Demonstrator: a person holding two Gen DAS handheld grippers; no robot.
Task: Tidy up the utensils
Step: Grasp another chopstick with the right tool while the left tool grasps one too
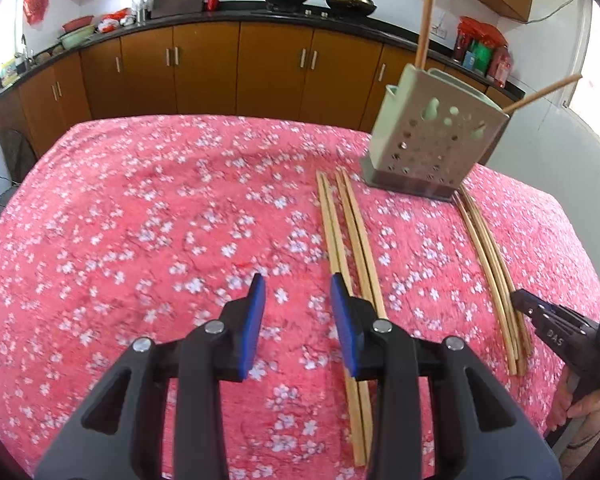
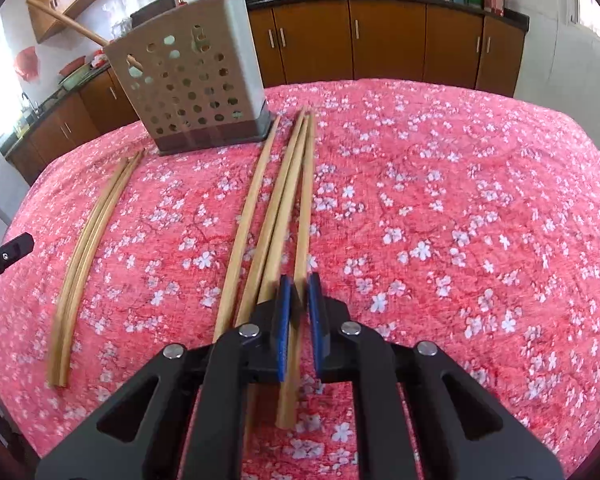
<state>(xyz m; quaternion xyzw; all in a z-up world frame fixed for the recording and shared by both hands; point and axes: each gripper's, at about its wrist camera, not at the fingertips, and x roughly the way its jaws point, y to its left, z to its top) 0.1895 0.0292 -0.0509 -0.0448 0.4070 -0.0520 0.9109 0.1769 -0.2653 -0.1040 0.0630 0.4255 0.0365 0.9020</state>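
In the right wrist view the right gripper [image 2: 300,280] sits low in the frame centre, its blue pads [image 2: 283,320] drawn nearly together and pinching one chopstick [image 2: 305,216], the rightmost of a loose group of four chopsticks [image 2: 268,216] that run from the lower centre up toward the utensil holder [image 2: 192,88] in the upper left. The pinched stick passes between the pads and its near end shows below them on the pink floral tablecloth [image 2: 460,200]. A separate bundle of chopsticks [image 2: 86,248] lies at the left of that frame, well apart from the claw. In the left wrist view the left gripper [image 1: 298,284] is at lower centre with its pads spread and only cloth between them; a set of four chopsticks [image 1: 348,240] lies just right of its right-hand pad [image 1: 342,312], which overlaps the nearest stick, though whether they touch cannot be told. The perforated holder [image 1: 432,140] stands at the upper right with two sticks [image 1: 428,20] leaning out of it. The other bundle [image 1: 496,280] lies at the right edge.
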